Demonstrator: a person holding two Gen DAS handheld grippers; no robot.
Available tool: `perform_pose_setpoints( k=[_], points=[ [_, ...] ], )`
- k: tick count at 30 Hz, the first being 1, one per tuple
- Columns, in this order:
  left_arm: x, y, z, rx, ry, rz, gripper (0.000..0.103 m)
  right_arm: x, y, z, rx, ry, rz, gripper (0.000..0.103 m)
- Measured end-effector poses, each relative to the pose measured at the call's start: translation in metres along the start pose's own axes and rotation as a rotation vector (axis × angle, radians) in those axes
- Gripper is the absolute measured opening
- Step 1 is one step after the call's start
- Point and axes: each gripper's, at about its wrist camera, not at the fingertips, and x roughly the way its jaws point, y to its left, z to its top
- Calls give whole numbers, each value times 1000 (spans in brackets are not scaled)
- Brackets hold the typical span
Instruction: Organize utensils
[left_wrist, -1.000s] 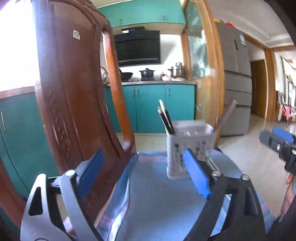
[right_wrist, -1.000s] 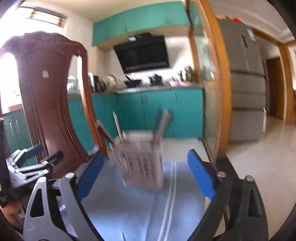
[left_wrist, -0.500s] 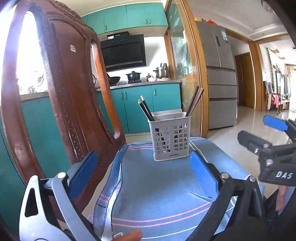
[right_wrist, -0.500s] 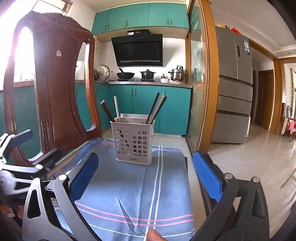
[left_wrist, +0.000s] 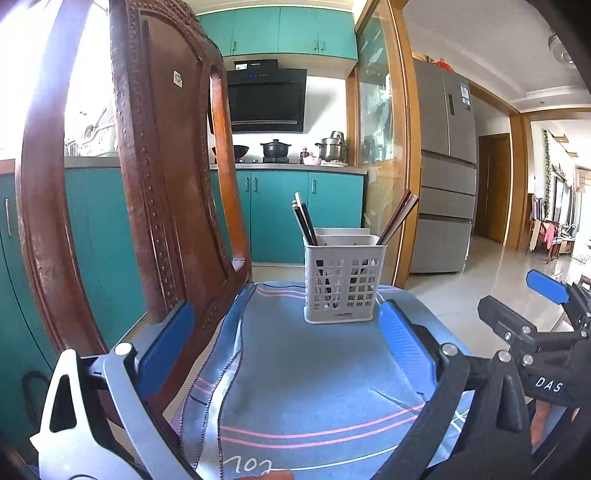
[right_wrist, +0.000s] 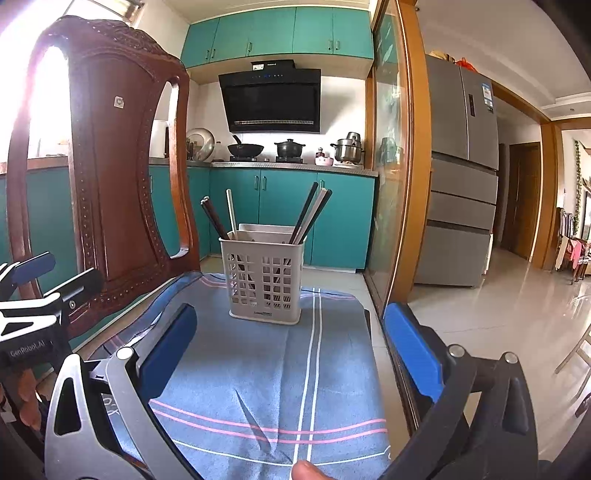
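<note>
A white slotted utensil holder (left_wrist: 343, 280) (right_wrist: 264, 278) stands upright at the far end of a blue striped cloth (left_wrist: 314, 373) (right_wrist: 266, 373). Dark chopsticks (left_wrist: 304, 223) (right_wrist: 214, 219) and brown ones (left_wrist: 397, 218) lean out of it; black and white sticks (right_wrist: 310, 218) lean to its right in the right wrist view. My left gripper (left_wrist: 286, 339) is open and holds nothing, well short of the holder. My right gripper (right_wrist: 291, 341) is also open and holds nothing. Each gripper shows at the edge of the other's view.
A carved wooden chair back (left_wrist: 166, 184) (right_wrist: 107, 166) rises at the left of the cloth. Teal cabinets (right_wrist: 288, 218), a stove with pots, a glass door frame (right_wrist: 399, 166) and a grey fridge (right_wrist: 461, 177) lie behind. Tiled floor opens to the right.
Both grippers have pulled back from the holder, which now looks smaller and farther off. The blur has gone and the views have steadied. The left jaws stand a little wider.
</note>
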Motion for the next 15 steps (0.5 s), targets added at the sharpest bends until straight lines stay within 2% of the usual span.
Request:
perform_pose_setpoints(
  k=[15],
  points=[
    [2, -9, -1, 31, 4, -12, 99, -6, -1, -5, 16, -17, -9, 100]
  ],
)
